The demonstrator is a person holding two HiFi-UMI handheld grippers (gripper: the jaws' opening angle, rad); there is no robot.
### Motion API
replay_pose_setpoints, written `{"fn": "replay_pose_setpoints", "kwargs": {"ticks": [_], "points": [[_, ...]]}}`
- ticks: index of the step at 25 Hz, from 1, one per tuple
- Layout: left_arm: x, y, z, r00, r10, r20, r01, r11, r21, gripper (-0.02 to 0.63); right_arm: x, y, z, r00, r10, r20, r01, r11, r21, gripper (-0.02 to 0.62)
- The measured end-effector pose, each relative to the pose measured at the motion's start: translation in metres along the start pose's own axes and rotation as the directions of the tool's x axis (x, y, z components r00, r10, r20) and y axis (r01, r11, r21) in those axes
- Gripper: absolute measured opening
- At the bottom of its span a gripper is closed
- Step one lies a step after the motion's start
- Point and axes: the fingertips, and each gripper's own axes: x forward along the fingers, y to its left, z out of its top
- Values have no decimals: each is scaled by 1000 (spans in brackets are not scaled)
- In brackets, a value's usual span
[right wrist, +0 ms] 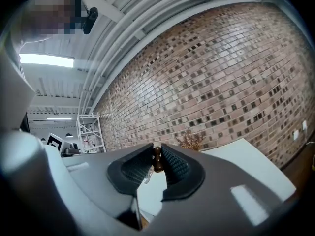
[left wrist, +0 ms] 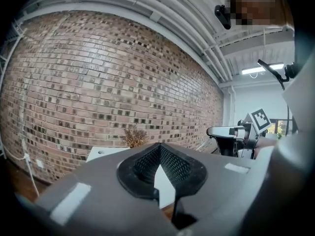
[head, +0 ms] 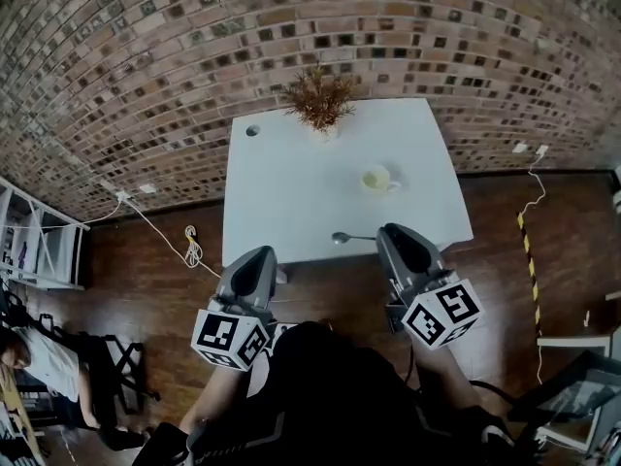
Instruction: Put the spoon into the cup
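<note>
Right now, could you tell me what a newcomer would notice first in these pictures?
The white table against the brick wall stands out, with a pale cup right of its middle and a dried plant at its far edge. At the near edge, the right gripper holds a spoon by its handle.

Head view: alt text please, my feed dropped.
The right gripper holds the spoon over the near edge of a white table, short of the pale yellow cup. The left gripper, empty, hangs beside it off the table; a dried plant stands at the far edge.
</note>
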Motion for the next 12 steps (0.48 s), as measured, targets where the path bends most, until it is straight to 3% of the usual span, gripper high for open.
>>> {"fn": "replay_pose_setpoints", "kwargs": {"ticks": [12], "points": [[99, 27, 7, 996, -84, 8, 85, 996, -34, -6, 55, -76, 18, 994, -108, -6, 108, 993, -43, 58]]}}
